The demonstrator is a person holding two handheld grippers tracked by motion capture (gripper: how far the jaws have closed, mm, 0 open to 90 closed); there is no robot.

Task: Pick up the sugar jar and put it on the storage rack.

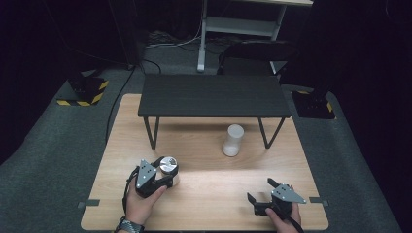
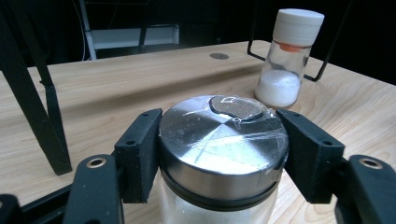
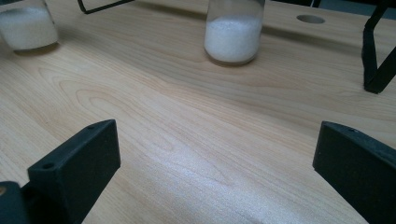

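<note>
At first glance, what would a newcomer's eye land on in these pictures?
The left gripper, near the table's front left, is shut on a metal-lidded jar of white granules, with clear film over the lid. A second jar with a white cap stands alone near mid-table, just in front of the low black shelf. The right gripper rests open at front right, holding nothing.

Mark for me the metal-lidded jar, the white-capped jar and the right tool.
Metal-lidded jar (image 2: pixel 223 140): left gripper view, on its steel lid.
White-capped jar (image 1: pixel 233 140): high view, on its body.
Right tool (image 1: pixel 260 192): high view, midway between its open jaws.
</note>
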